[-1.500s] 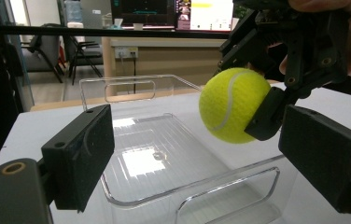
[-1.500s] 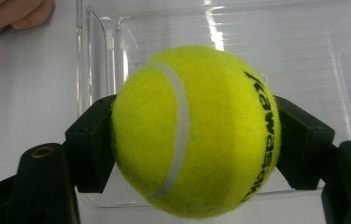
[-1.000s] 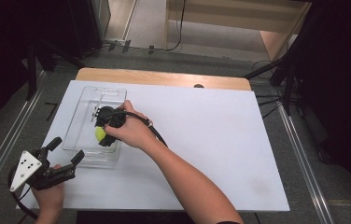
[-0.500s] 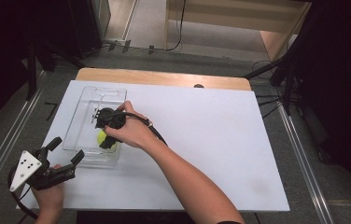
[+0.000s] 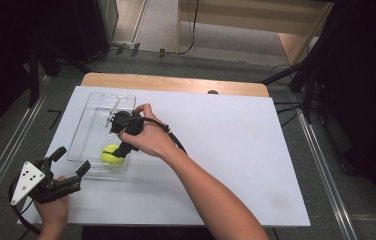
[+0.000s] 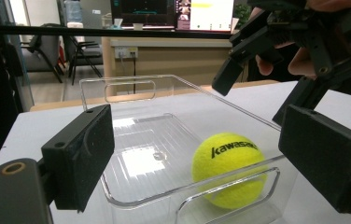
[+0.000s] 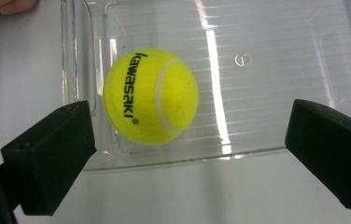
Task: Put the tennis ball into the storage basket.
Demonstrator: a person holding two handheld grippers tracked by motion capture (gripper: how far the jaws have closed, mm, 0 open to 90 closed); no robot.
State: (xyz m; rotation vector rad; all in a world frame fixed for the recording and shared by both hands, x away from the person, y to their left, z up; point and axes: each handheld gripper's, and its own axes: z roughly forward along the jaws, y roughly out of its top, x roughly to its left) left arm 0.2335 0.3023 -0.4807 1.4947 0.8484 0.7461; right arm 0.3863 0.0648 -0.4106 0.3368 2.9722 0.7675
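In the clear tray [image 5: 93, 112], at its end nearest the person, lies the yellow tennis ball [image 5: 111, 154], as the high view has it. The right gripper [image 5: 120, 147] hangs right over the ball, its jaws having just been opening, and the ball lies free on the tray floor. The left gripper [image 5: 71, 160] rests on the white board [image 5: 236, 150] just outside that same end of the tray, jaws spread.

In the left gripper view, the ball [image 6: 229, 168] sits behind the tray's near wall [image 6: 164, 191], with the right gripper [image 6: 257, 88] above it.

In the right gripper view, the ball [image 7: 151, 96] lies in a tray corner [image 7: 78, 93], the pads [image 7: 47, 154] wide apart and clear of it.
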